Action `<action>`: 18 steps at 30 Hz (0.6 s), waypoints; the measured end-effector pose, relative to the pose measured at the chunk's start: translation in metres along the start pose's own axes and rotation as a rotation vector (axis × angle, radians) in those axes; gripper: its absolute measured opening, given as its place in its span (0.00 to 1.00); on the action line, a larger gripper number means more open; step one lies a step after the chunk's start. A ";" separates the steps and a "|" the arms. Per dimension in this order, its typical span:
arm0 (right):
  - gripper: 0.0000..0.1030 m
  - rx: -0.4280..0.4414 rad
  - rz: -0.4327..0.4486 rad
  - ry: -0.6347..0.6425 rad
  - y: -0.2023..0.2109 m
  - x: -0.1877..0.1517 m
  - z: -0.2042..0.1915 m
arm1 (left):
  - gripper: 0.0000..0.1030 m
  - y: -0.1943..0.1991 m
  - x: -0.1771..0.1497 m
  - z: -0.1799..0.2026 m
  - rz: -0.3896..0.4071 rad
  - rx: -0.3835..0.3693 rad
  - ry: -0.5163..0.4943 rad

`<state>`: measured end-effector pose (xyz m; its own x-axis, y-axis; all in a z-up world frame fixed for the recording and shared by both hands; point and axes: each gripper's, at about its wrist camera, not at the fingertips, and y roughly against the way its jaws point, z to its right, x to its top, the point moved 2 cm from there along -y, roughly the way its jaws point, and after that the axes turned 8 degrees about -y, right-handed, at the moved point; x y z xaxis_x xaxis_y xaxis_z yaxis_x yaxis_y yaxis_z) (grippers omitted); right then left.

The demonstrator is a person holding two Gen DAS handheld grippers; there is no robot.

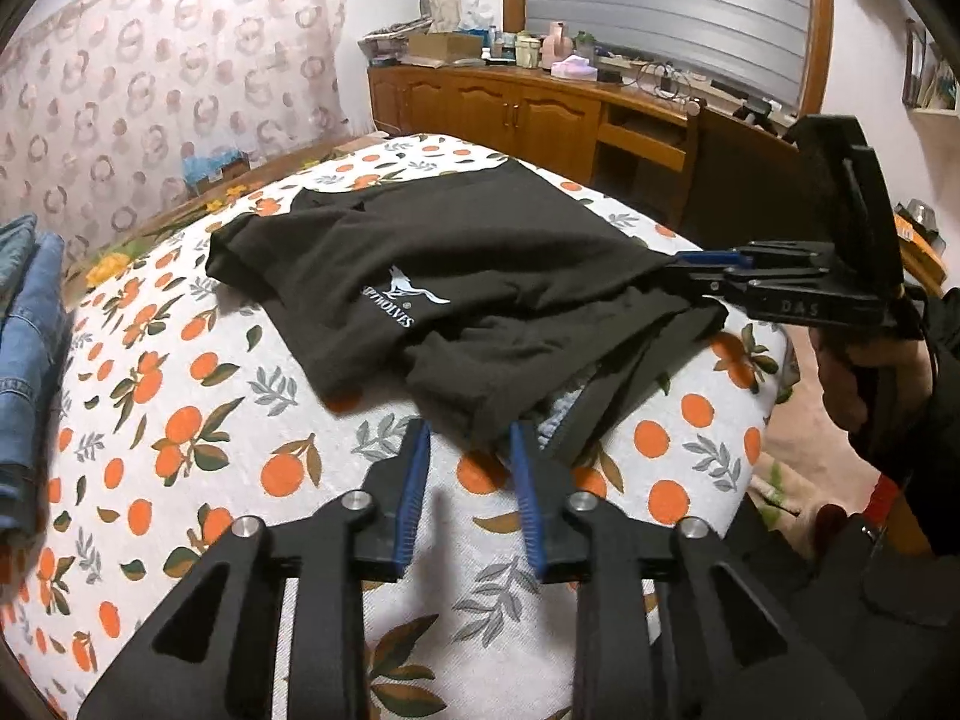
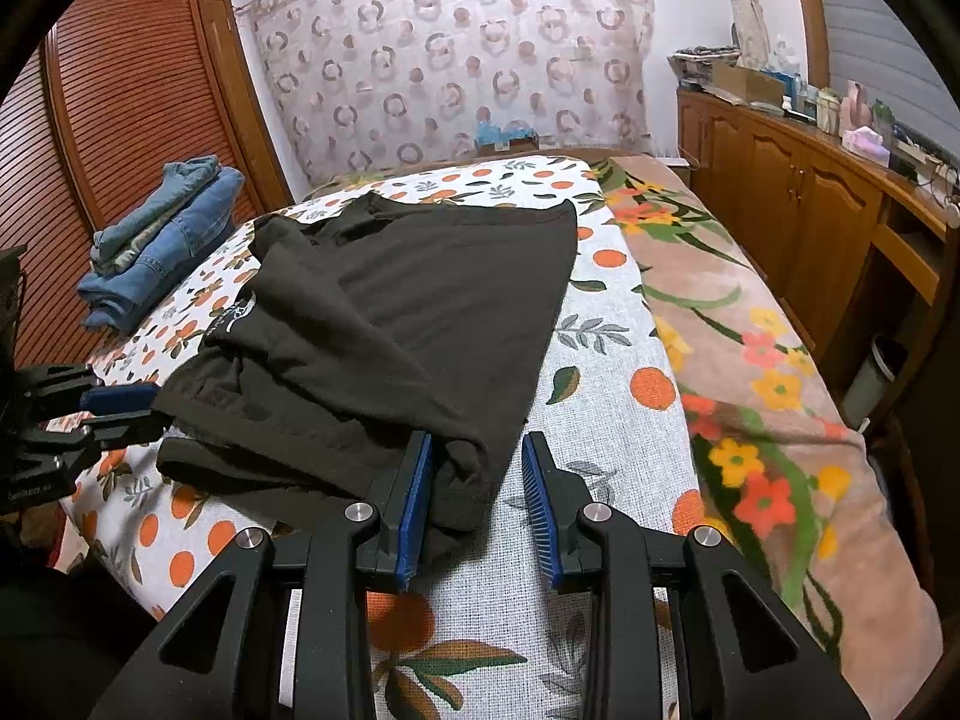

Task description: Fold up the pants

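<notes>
Left gripper [image 1: 471, 438] gapes just short of the black pants' [image 1: 480, 276] hem; right gripper [image 2: 477, 456] straddles a corner unclamped, so the fold could slump.

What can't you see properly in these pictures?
- Left wrist view: the folded blue denim jeans are cut off by the left edge.
- Both views: the black cotton pants hide their own lower layers.
- Both views: small items on the brown wooden cabinet are too tiny to name.

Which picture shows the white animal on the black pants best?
The left wrist view: the white animal logo lies face-up on the black pants, with its lettering in full view. In the right wrist view only a sliver of it peeks past a fold.
</notes>
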<state>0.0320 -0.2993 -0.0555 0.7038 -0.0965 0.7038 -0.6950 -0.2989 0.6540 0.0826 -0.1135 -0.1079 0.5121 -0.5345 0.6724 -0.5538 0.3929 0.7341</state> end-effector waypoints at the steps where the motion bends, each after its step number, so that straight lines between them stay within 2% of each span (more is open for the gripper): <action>1: 0.30 -0.001 -0.001 0.000 0.000 0.000 0.000 | 0.28 0.001 0.000 0.000 0.002 -0.006 0.001; 5: 0.30 -0.007 -0.005 0.002 -0.001 0.001 -0.001 | 0.33 0.005 0.000 0.003 0.013 -0.038 -0.004; 7: 0.30 -0.008 -0.006 0.002 0.000 0.002 -0.001 | 0.53 0.005 0.001 0.006 0.018 -0.058 -0.006; 8: 0.30 -0.008 -0.006 0.001 0.000 0.001 -0.001 | 0.55 0.005 0.001 0.007 0.019 -0.060 -0.006; 18: 0.30 -0.005 -0.004 0.002 0.001 0.000 0.000 | 0.56 -0.022 0.003 0.008 -0.036 -0.019 -0.047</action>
<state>0.0315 -0.3000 -0.0546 0.7062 -0.0931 0.7018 -0.6928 -0.2949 0.6580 0.0905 -0.1297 -0.1230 0.4999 -0.5824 0.6410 -0.5229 0.3871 0.7595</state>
